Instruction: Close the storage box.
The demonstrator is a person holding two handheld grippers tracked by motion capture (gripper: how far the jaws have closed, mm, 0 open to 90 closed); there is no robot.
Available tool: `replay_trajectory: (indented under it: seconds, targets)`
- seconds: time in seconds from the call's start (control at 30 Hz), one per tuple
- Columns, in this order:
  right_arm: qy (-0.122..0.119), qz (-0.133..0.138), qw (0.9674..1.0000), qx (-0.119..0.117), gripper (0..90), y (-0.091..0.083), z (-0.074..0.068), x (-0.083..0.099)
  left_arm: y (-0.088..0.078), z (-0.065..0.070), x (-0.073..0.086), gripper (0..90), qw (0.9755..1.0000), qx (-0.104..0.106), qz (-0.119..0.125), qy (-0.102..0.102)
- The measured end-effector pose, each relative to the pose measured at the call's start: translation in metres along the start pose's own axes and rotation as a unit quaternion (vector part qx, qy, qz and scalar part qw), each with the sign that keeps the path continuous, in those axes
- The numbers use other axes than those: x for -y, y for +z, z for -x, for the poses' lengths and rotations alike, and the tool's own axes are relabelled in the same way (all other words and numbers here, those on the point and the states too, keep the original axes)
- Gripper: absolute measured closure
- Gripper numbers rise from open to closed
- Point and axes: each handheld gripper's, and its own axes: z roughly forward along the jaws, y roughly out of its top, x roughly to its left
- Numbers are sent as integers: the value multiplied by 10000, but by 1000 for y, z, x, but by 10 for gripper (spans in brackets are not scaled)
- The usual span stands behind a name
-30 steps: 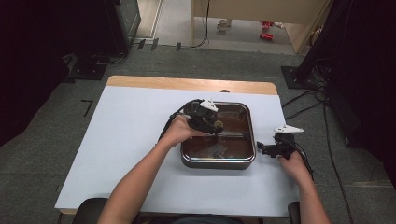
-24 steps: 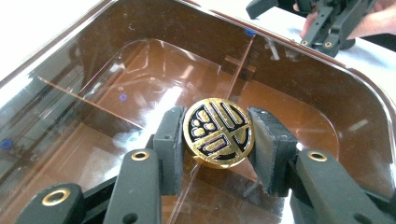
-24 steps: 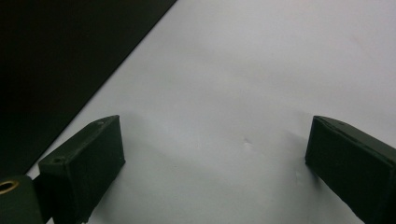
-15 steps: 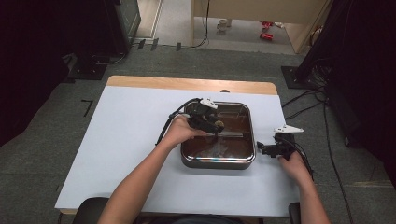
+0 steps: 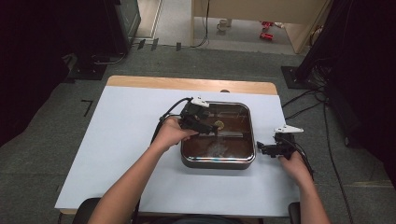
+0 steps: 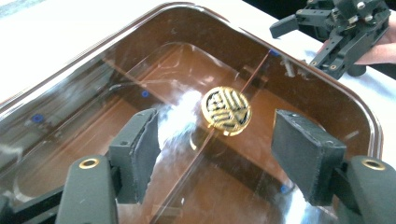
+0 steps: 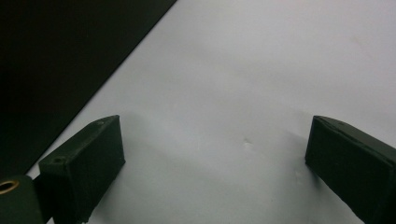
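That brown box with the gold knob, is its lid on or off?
On. The clear brown lid covers the box, its gold knob on top. The left gripper, jaws just opened, hovers empty.

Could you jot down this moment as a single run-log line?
left gripper: open, jaws just opening above box lid, gold knob free | right gripper: open over white table

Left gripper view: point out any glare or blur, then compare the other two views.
Left gripper view: white glare streaks across the brown lid beside the sharp gold emblem. High view: dim, dark surroundings, soft detail on the tray. Right gripper view: even light, faint shadows on the white table.
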Motion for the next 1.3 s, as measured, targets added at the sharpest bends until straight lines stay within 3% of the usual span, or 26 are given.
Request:
replay_trajectory:
  seconds: [0.2, 0.43, 0.5, 0.57, 0.67, 0.97, 1.07, 1.2, 1.3]
  targets:
    - [-6, 0, 10000, 0, 40, 0, 0, 0, -16, -3, 7, 273, 9993, -191, 77, -297]
    - [-7, 0, 10000, -2, 40, 0, 0, 0, -36, -8, 18, 257, 9974, -486, 258, -457]
    - [-8, 4, 10000, -3, 40, 0, 0, 0, -45, -6, 23, 253, 9964, -593, 399, -459]
    - [-8, 5, 10000, -3, 40, 0, 0, 0, -55, -7, 31, 246, 9962, -542, 524, -439]
    - [-1, 2, 10000, -3, 40, 0, 0, 0, -65, -8, 41, 239, 9950, -713, 543, -430]
    - [-6, 2, 10000, -2, 39, 0, 0, 0, -88, -17, 78, 229, 9883, -1291, 597, -542]
    - [-6, 3, 10000, -2, 40, 0, 0, 0, -95, -19, 88, 229, 9866, -1374, 623, -614]
    - [-6, 2, 10000, -2, 39, 0, 0, 0, -102, -20, 104, 227, 9807, -1702, 646, -709]
    - [-10, -1, 10000, 4, 39, 0, 0, 0, -106, -20, 117, 225, 9791, -1725, 743, -779]
